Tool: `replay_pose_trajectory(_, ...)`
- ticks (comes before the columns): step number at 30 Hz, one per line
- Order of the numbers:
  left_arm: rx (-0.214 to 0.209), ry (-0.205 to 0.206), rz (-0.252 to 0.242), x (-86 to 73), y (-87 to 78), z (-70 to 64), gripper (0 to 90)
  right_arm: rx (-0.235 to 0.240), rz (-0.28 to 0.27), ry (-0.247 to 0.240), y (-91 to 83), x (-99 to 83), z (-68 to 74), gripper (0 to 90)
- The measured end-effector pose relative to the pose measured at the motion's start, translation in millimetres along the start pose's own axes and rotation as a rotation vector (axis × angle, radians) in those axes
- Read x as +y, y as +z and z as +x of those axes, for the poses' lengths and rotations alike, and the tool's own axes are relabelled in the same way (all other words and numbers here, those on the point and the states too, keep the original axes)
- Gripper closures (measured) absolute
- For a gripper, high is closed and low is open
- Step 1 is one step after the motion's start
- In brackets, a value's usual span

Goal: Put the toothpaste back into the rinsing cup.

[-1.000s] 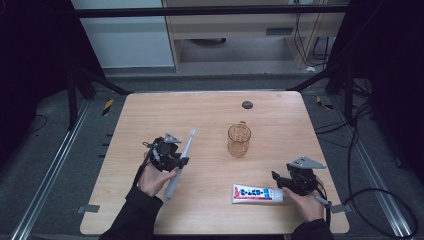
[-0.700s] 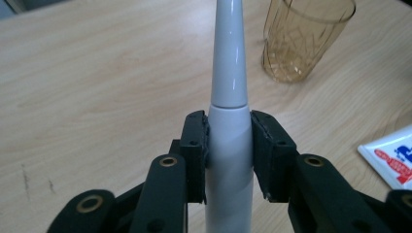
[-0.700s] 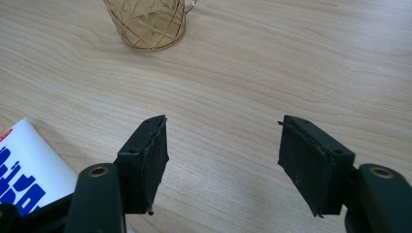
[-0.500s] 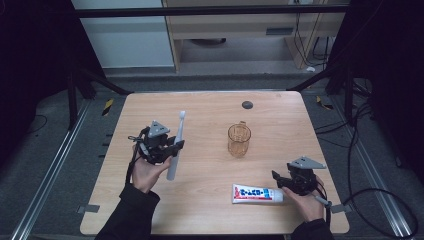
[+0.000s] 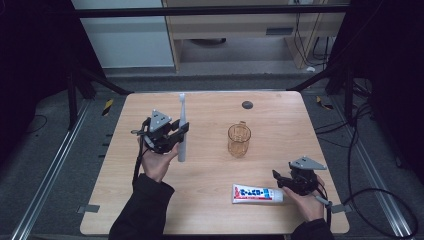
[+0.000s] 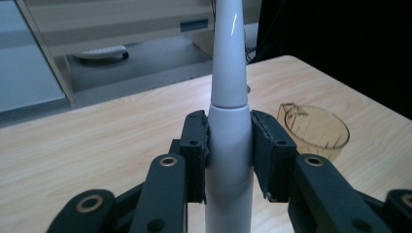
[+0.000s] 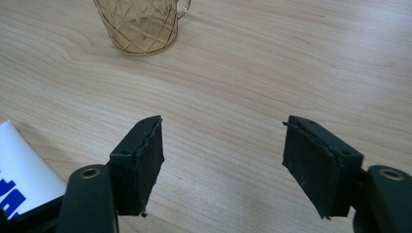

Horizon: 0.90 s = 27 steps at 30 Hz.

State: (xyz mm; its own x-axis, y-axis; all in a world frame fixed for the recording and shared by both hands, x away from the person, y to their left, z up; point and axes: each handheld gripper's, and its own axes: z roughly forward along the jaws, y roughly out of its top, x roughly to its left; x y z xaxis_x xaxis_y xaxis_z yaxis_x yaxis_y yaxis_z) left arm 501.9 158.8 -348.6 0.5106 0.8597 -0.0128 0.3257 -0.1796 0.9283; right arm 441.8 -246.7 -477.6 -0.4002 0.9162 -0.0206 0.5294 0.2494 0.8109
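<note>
High view, left gripper (image 5: pixel 172 137) clamped on white toothbrush (image 5: pixel 182 131), right gripper (image 5: pixel 280 180) spread wide beside blue-lettered toothpaste tube (image 5: pixel 257 193), writing unreadable

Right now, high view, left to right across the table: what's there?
left gripper shut on the white electric toothbrush → amber glass cup → toothpaste tube → right gripper, fingers open.

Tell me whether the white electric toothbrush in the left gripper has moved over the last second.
Yes. The white electric toothbrush, clamped in the left gripper, has swung from tilted to upright and shifted left, away from the amber glass cup, which stayed put.
</note>
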Motion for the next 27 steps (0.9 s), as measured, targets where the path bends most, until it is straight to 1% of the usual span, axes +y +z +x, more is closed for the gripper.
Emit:
replay_pose_trajectory(2, 0.012, 0.004, -0.027, 4.0, 4.2, -2.1, 67.4, -0.002, -0.002, 0.000, 0.2, -0.3, -0.3, 30.2)
replay_pose_trajectory(3, 0.012, 0.000, -0.034, 5.7, 5.9, -2.6, 67.4, -0.003, -0.003, -0.001, 0.3, -0.3, -0.5, 30.0)
replay_pose_trajectory(5, 0.018, -0.004, -0.062, 9.9, 9.5, -4.7, 67.4, -0.004, -0.006, 0.000, 0.3, -0.6, -0.8, 29.4)
replay_pose_trajectory(6, 0.030, 0.000, -0.086, 12.5, 11.8, -6.3, 67.3, -0.005, -0.005, 0.002, 0.2, -0.7, -0.8, 29.2)
replay_pose_trajectory(9, 0.026, -0.018, -0.126, 16.1, 17.7, -10.2, 67.4, -0.007, -0.007, 0.004, 0.1, -1.0, -1.7, 28.7)
replay_pose_trajectory(10, 0.025, -0.020, -0.128, 16.6, 18.8, -10.5, 67.3, -0.008, -0.008, 0.004, 0.0, -1.1, -1.9, 28.6)
replay_pose_trajectory(12, 0.020, -0.037, -0.146, 19.2, 25.5, -13.4, 67.4, -0.009, -0.009, 0.005, 0.2, -1.3, -2.3, 28.4)
replay_pose_trajectory(17, 0.024, -0.036, -0.166, 23.9, 38.9, -19.0, 67.3, -0.007, -0.009, 0.008, 0.3, -1.8, -3.1, 28.1)
replay_pose_trajectory(24, 0.014, -0.064, -0.213, 30.3, 51.4, -26.8, 67.3, -0.009, -0.011, 0.017, 0.2, -2.6, -5.1, 26.3)
replay_pose_trajectory(27, 0.012, -0.058, -0.217, 35.1, 56.4, -31.5, 67.3, -0.009, -0.014, 0.020, 0.2, -2.8, -5.6, 25.8)
